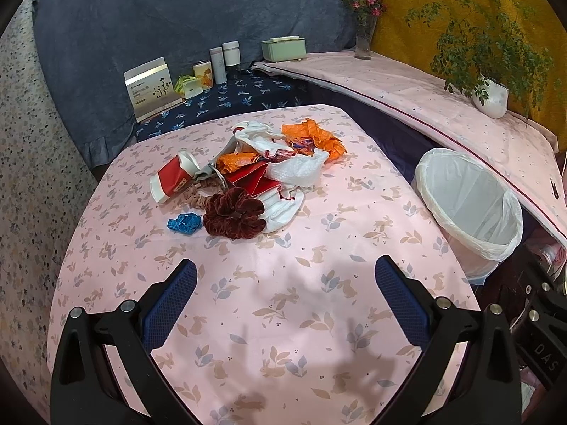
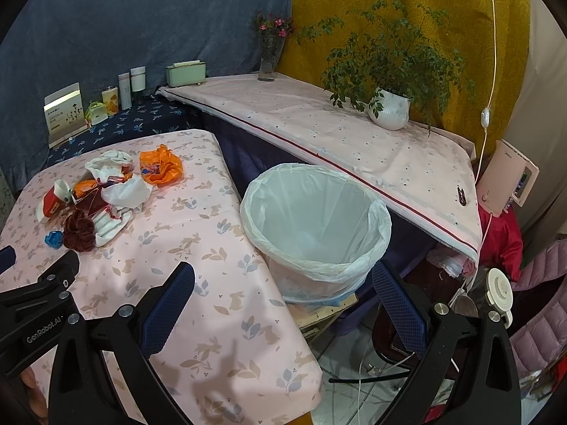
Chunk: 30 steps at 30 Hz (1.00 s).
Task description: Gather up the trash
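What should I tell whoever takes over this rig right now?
Left gripper: open, holding nothing, above the pink tablecloth short of the trash pile.
Right gripper: open, holding nothing, near the table's edge by the lined bin.
Trash pile sits mid-table: red paper cup, orange wrappers, white crumpled bags, maroon scrunchie, blue wrapper.
Done: nothing visibly collected; what shows of the bin's inside looks empty.
Left: pick up each piece and drop it into the bin.
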Tool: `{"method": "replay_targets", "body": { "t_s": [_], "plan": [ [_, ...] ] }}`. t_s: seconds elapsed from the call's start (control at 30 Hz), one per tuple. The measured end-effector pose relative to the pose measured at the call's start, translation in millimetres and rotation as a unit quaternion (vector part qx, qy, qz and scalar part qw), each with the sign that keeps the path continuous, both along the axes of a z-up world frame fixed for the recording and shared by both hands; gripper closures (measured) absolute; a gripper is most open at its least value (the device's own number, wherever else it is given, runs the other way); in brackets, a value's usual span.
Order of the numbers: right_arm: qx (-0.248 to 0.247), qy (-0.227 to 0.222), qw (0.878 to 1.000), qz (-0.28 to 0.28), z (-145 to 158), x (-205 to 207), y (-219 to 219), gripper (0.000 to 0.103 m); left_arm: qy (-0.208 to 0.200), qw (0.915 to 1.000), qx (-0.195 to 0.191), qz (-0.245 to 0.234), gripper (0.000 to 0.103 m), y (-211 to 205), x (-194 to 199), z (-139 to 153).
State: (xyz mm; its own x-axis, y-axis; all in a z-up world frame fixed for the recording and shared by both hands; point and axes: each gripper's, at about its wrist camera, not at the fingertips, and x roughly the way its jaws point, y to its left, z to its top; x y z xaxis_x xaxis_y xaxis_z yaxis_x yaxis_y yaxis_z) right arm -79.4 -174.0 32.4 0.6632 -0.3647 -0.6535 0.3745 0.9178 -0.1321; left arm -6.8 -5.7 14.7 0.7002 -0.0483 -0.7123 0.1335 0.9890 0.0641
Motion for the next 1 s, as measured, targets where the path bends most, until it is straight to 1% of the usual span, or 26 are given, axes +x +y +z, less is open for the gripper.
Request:
{"method": "replay_targets", "body": {
  "t_s": [0.37,0.63,0.87,1.0],
  "plan": [
    [0.001,0.000,1.000,-0.004,0,-1,-3,0.007,0.007,0.9999,-0.009,0.004,0.007,4,3,-5],
    [0.000,0.001,1.000,-0.006,5,7,-6,0.007,0.009,0.9999,-0.011,0.002,0.007,6,3,-8],
    [-0.002,-0.001,1.000,-0.007,1,6,-3,0.007,0.015,0.9998,-0.013,-0.006,0.007,7,9,-11],
    [-0.008,-0.002,1.000,-0.010,-6,14,-5,0.007,0.017,0.9997,-0.018,-0.002,0.007,11,19,-12]
  ]
}}
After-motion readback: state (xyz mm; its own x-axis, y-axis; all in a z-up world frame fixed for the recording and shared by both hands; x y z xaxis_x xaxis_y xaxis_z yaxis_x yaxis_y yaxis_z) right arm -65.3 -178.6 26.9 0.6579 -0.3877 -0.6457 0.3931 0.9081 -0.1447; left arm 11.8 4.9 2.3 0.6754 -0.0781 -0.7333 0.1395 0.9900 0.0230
